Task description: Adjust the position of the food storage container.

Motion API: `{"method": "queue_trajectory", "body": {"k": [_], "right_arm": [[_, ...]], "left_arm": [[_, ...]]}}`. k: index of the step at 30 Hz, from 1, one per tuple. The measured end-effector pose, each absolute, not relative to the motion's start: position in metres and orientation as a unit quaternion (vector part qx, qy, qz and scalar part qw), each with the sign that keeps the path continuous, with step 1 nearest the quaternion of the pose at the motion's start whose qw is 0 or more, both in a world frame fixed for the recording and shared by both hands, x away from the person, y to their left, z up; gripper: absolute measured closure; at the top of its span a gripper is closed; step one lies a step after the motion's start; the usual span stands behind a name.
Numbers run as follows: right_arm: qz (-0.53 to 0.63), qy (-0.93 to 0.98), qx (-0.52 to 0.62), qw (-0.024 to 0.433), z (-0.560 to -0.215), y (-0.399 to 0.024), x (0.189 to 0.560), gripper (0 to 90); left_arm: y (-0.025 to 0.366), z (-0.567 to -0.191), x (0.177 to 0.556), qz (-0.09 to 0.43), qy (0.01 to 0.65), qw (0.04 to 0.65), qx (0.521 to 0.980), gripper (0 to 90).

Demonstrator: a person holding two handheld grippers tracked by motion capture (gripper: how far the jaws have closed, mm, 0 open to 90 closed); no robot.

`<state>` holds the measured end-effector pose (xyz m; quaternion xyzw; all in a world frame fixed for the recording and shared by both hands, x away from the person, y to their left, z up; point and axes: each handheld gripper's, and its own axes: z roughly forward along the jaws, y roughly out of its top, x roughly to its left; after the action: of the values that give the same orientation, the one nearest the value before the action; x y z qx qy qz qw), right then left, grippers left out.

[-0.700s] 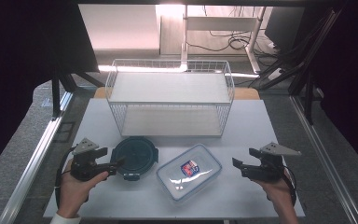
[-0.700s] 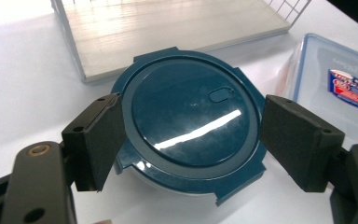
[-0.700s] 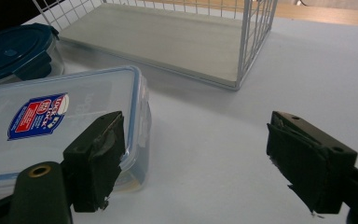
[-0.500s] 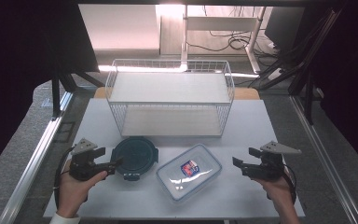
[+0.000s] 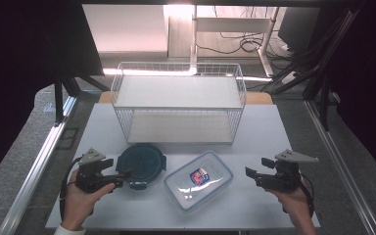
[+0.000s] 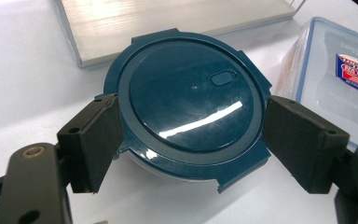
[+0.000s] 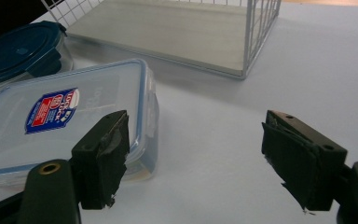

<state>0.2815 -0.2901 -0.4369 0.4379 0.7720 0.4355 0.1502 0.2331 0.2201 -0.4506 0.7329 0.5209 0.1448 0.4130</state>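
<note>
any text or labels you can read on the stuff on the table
Clear rectangular container: a red, white and blue sticker sits on its lid, with print too small and blurred to read.
The same lid carries faint raised lettering near the sticker in the left gripper view, also unreadable.
Round dark teal container: no words on its lid.
Wire rack: no text.

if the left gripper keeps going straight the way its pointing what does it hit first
Most likely the round dark teal lidded container: the left gripper has its open jaws either side of it already, the pads apparently not yet pressing, so the container's near wall would meet the gripper's throat first.
</note>
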Motion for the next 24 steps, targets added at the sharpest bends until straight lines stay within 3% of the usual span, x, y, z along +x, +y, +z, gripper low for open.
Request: {"method": "queue_trajectory", "body": {"k": [12, 24], "right_arm": [[0.413, 0.790, 0.431, 0.142, -0.430, -0.275, 0.288, 25.7], [0.380, 0.817, 0.418, 0.116, -0.402, -0.256, 0.315, 33.9]], "left_arm": [[0.223, -0.449, 0.230, 0.152, 0.522, 0.408, 0.733, 19.0], [0.227, -0.450, 0.224, 0.139, 0.522, 0.411, 0.734, 18.2]]}}
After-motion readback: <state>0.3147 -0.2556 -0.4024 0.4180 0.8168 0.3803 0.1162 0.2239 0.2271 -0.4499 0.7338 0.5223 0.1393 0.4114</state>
